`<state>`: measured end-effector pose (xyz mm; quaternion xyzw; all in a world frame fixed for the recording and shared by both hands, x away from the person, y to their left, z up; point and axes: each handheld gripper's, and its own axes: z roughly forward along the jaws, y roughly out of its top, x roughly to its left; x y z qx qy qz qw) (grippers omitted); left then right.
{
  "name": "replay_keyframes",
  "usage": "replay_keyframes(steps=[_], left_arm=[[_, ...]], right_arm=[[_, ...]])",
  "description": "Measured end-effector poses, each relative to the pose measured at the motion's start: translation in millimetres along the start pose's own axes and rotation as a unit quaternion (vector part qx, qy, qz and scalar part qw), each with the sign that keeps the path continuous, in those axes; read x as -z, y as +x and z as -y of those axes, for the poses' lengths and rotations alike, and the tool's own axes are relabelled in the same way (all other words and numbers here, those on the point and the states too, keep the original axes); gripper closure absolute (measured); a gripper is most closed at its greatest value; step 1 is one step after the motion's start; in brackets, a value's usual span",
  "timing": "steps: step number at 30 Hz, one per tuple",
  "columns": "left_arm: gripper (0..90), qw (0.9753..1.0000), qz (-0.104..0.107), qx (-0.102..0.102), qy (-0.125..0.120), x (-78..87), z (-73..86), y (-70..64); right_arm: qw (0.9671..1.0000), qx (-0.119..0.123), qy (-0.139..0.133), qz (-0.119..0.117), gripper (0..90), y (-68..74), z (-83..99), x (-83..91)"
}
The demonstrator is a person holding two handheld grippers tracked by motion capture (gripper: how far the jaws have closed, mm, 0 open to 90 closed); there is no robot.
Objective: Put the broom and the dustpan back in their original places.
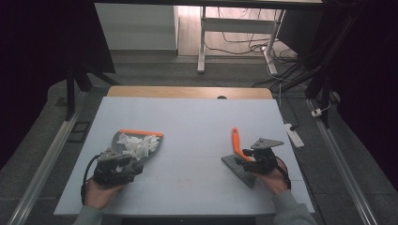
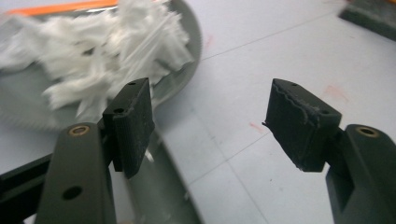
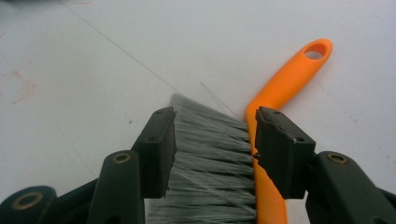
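At the lower left of the high view we see a grey dustpan [image 1: 119,139] lying on the white desk [image 1: 197,122], heaped with white paper scraps [image 1: 138,145]; at the lower right lies a hand brush [image 1: 238,157] with an orange handle and grey bristles. We judge the scraps very light and loose, likely to spill or blow off if the pan is tipped or jerked, while the pan itself looks like stiff, light plastic best taken by its handle or near rim. The brush seems rigid along its handle and soft in the bristles, so the handle is where we would grip it. Our left hand-held gripper [image 2: 210,126] stands wide open with nothing between its jaws, one jaw just over the pan's near rim and the other over bare desk. Our right hand-held gripper [image 3: 215,149] is partly open astride the brush head, bristles between the jaws and one jaw against the orange handle; we cannot tell whether it truly grips.
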<state>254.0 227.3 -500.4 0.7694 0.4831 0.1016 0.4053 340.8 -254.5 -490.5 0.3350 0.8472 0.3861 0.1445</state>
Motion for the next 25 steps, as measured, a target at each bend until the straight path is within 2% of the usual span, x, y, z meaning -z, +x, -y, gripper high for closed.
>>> replay_keyframes(steps=[5, 10, 13, 19, 25], left_arm=[[32.0, 0.9997, 0.017, -0.013, 0.012, -5.2, -1.4, 6.0], [32.1, 0.9994, 0.029, -0.013, 0.016, -4.2, 2.0, 7.5], [32.1, 0.9994, 0.031, -0.012, 0.014, -3.6, 4.4, 7.0], [32.0, 0.9995, 0.028, -0.009, 0.012, -2.3, 5.5, 5.0], [31.9, 0.9995, 0.030, -0.007, 0.012, -2.4, 6.3, 4.7]], right_arm=[[0.9999, 0.013, -0.005, -0.006, 48.6, 5.9, 4.0, 3.8], [0.9997, 0.017, -0.015, -0.001, 48.8, 10.2, 8.8, 10.5], [0.9997, 0.018, -0.018, 0.000, 48.8, 10.6, 12.0, 13.8], [0.9989, 0.036, -0.029, -0.003, 49.0, 10.9, 14.3, 20.2], [0.9986, 0.039, -0.035, -0.005, 49.0, 10.8, 14.1, 21.9]])
